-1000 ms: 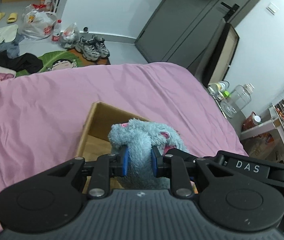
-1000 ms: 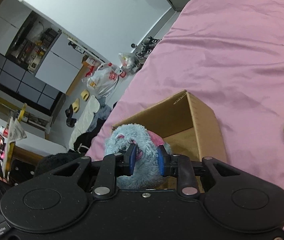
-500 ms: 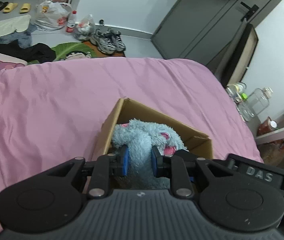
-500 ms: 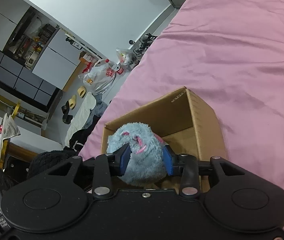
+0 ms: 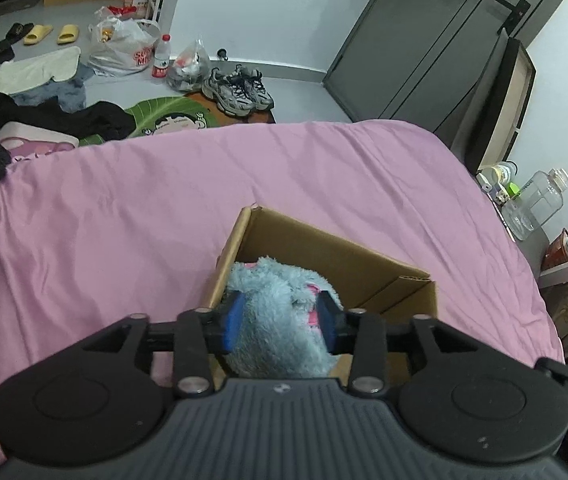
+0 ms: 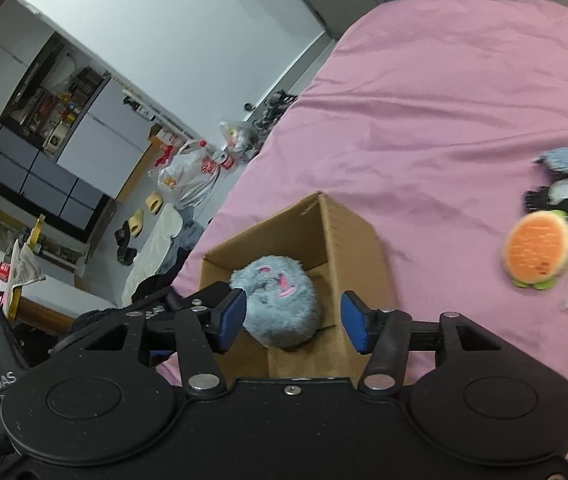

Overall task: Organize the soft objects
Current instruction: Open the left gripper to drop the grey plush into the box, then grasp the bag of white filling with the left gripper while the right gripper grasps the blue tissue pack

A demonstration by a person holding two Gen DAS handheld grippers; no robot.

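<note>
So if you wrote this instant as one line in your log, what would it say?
left gripper: open around blue plush | right gripper: open | plush: in cardboard box | burger plush: on bed

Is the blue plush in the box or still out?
In. The plush sits between the box walls; the right gripper is open, clear of it.

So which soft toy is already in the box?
The fluffy blue plush, sitting inside the cardboard box. The burger plush lies out on the pink bedsheet.
</note>
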